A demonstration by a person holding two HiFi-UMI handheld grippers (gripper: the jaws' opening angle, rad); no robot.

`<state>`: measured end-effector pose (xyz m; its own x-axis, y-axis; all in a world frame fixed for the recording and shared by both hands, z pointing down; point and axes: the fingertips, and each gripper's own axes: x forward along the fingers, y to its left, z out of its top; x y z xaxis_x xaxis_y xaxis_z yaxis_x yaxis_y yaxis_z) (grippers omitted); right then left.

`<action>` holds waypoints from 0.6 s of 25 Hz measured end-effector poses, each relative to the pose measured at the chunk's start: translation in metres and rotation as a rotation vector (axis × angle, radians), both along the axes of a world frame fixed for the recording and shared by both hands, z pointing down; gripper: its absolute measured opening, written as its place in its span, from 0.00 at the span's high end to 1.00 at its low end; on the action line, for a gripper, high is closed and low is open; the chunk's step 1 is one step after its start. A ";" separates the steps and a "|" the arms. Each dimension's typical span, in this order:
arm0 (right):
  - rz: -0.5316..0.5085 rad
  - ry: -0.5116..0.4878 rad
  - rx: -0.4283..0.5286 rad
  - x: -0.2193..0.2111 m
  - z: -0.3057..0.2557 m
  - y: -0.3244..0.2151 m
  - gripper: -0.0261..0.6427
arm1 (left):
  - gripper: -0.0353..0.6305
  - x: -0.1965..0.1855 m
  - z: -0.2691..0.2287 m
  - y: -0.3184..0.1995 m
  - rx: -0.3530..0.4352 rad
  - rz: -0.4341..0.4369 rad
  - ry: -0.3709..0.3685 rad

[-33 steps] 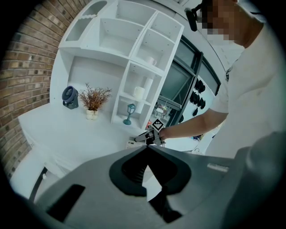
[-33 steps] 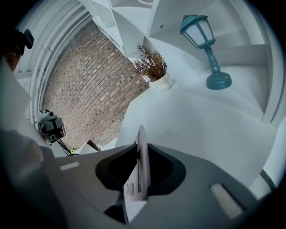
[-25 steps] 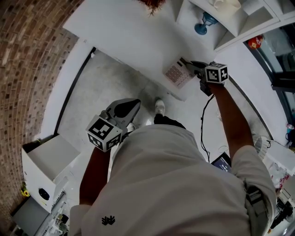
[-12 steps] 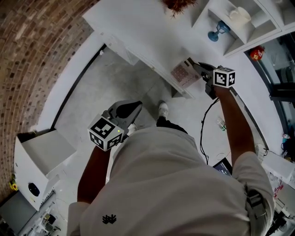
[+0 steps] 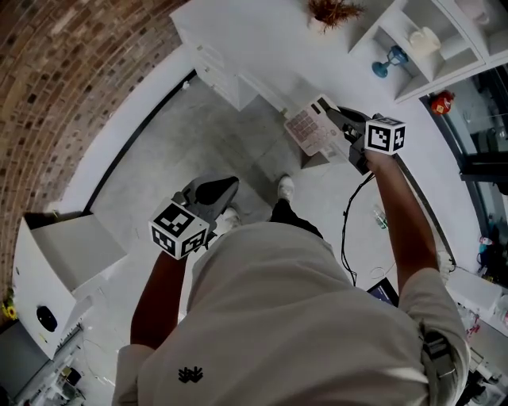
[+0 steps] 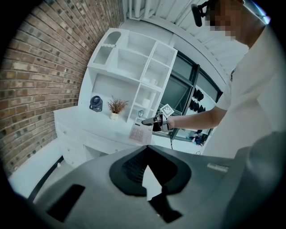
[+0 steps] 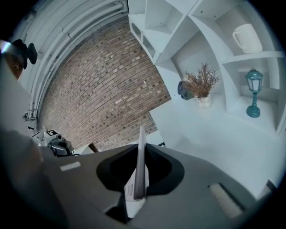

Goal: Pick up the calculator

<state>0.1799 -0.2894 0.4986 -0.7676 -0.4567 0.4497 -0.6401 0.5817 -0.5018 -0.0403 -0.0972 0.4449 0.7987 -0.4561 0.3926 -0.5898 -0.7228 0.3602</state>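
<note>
The calculator (image 5: 312, 127) is a flat white slab with pinkish keys. My right gripper (image 5: 333, 119) is shut on its edge and holds it in the air, off the white counter (image 5: 238, 40). In the right gripper view the calculator (image 7: 140, 165) stands edge-on between the jaws of the right gripper (image 7: 140, 146). The left gripper view shows the calculator (image 6: 140, 133) hanging from the right gripper (image 6: 150, 121) in front of the counter. My left gripper (image 5: 225, 185) hangs low by my waist over the floor, jaws together, nothing in it (image 6: 145, 150).
A dried plant in a pot (image 5: 329, 12), a teal lamp figure (image 5: 386, 62) and a mug (image 5: 425, 38) stand on the counter and in the white shelf unit. A brick wall (image 5: 48, 71) runs at the left. A white cabinet (image 5: 71, 254) stands low left; a black cable (image 5: 348, 230) lies on the floor.
The right gripper has lifted the calculator up and away from the counter's edge. The counter has slid farther off in the head view. The left gripper moved along with my body, still shut.
</note>
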 end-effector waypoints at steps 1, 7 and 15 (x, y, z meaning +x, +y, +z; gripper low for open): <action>-0.006 -0.002 0.003 -0.010 -0.004 0.005 0.87 | 0.94 -0.007 0.001 0.006 0.001 -0.001 -0.001; -0.039 -0.016 0.019 -0.065 -0.021 0.033 0.87 | 0.94 -0.047 0.007 0.033 0.001 -0.015 0.003; -0.078 -0.018 0.028 -0.125 -0.035 0.068 0.87 | 0.94 -0.086 0.016 0.060 0.005 -0.007 0.006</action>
